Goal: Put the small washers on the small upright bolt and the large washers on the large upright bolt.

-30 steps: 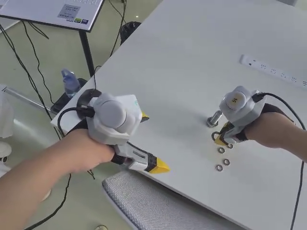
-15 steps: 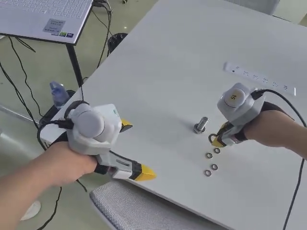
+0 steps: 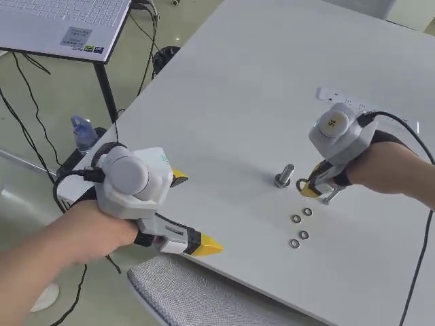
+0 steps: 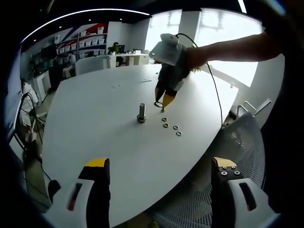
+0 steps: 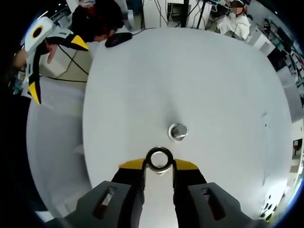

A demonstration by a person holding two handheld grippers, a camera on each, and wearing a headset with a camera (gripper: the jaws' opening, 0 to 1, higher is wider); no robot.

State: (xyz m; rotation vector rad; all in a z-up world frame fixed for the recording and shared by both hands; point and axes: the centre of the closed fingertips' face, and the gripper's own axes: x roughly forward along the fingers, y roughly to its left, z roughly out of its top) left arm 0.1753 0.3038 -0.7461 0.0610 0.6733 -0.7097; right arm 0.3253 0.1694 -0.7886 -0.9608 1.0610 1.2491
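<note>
Right gripper view: the right claw (image 5: pixel 159 165) pinches a washer (image 5: pixel 159 159) at bottom centre, the bolt (image 5: pixel 178 131) just above it on the table (image 5: pixel 142 71). Head view, lower left: the left claw (image 3: pixel 193 212) gapes wide; loose washers (image 3: pixel 296 219) lie lower right.

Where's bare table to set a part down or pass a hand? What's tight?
Free: table between the bolt and the left gripper; the far stretch between bolt and power strip. Crowded: right of the bolt, where the right gripper holds a large washer beside four small washers.
</note>
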